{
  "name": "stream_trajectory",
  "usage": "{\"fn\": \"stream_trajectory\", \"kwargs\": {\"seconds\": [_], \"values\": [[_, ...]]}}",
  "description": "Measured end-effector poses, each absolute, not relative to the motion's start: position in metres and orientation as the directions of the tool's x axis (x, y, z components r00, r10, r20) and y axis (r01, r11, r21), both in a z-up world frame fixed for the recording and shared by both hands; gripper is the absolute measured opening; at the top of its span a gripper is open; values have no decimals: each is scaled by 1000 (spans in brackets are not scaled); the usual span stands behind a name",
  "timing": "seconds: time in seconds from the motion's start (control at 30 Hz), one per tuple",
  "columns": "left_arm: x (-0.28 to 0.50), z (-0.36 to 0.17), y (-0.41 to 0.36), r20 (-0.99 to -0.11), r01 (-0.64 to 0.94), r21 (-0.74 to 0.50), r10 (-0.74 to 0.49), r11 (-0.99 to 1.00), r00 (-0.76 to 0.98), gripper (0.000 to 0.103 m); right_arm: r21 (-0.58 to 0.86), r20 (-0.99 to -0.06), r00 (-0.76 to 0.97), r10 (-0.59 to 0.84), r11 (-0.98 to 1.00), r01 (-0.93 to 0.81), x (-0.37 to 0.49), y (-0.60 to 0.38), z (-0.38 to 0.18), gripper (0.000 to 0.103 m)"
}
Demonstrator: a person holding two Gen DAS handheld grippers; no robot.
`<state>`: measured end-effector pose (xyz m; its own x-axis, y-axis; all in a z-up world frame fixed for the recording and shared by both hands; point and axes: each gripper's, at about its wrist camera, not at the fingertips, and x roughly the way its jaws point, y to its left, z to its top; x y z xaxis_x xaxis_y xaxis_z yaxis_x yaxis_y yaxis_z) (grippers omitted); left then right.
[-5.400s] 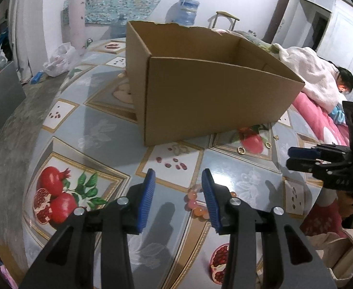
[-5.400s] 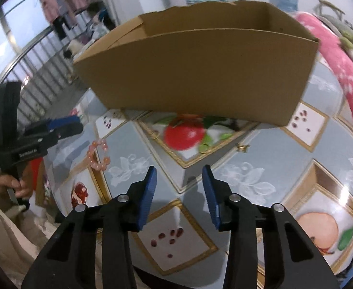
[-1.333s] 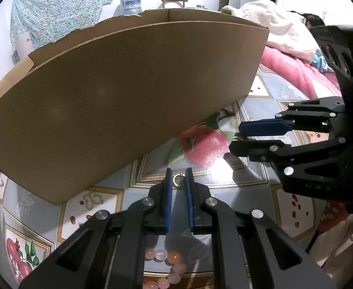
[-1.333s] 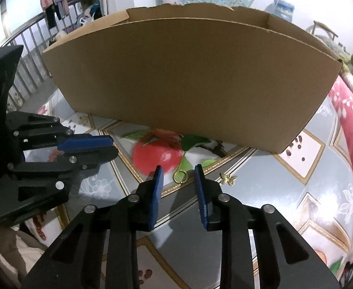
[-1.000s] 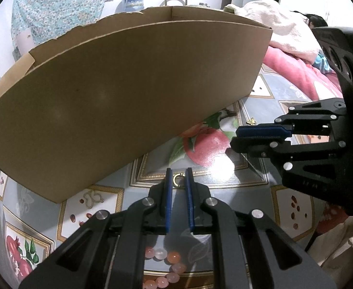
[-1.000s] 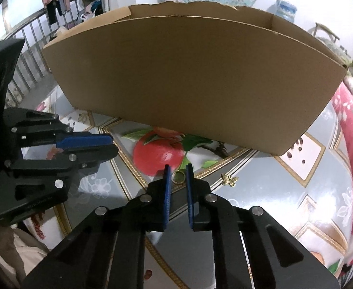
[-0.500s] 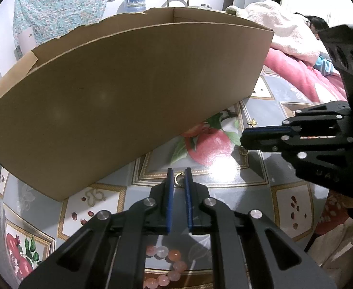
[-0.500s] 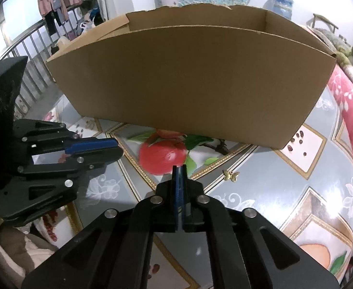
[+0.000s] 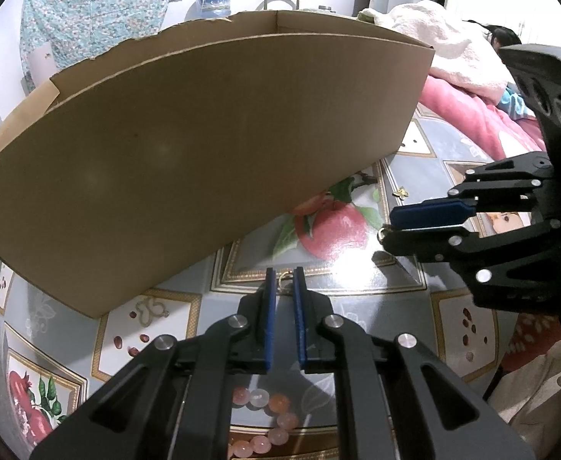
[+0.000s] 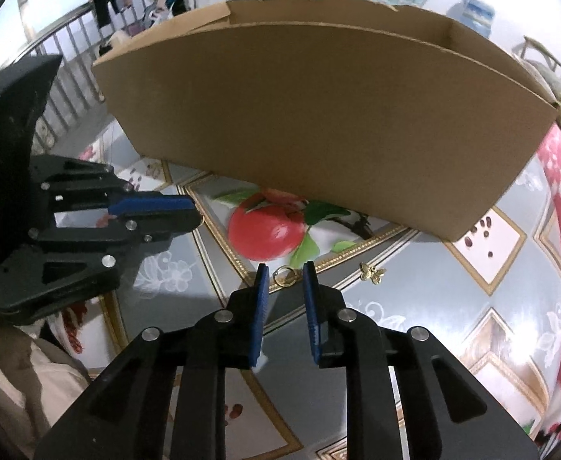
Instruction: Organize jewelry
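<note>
A small gold hoop earring (image 9: 285,279) is pinched at the tips of my left gripper (image 9: 283,281), which is shut on it just in front of the cardboard box (image 9: 204,145). The right wrist view shows that gripper (image 10: 194,216) at the left. My right gripper (image 10: 285,270) has its jaws opening, with a second gold hoop (image 10: 284,276) loose between the tips; the pads stand apart from it. The left wrist view shows this gripper (image 9: 386,230) on the right. A gold butterfly piece (image 10: 372,271) lies on the table right of the hoop. A pink bead bracelet (image 9: 261,421) lies under my left gripper.
The tall brown box (image 10: 338,122) blocks everything behind it. The table (image 10: 491,345) has a glossy fruit-pattern cloth. Pink bedding (image 9: 472,115) and a person lying down are beyond the table's right side. A railing (image 10: 69,65) stands at the left.
The right jaws closed fully about half a second ago and have now spread, so the hoop shows between them again. The left gripper has kept still, shut on its hoop.
</note>
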<state>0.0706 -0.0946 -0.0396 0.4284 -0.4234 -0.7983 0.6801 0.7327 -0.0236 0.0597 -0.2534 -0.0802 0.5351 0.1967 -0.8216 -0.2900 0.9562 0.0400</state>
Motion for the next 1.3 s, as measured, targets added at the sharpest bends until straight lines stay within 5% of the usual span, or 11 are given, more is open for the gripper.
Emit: {"fn": "stream_trajectory", "kwargs": {"seconds": [0.43, 0.47, 1.3], "values": [[71, -40, -94, -798, 679, -26, -424, 733, 427, 8, -1, -823, 559, 96, 986, -170, 63, -234, -78, 17], [71, -40, -94, -798, 679, -27, -425, 733, 427, 8, 4, -823, 559, 99, 986, -170, 63, -233, -78, 10], [47, -11, -85, -743, 711, -4, -478, 703, 468, 8, 53, -752, 645, 136, 988, -146, 40, -257, -55, 9]]}}
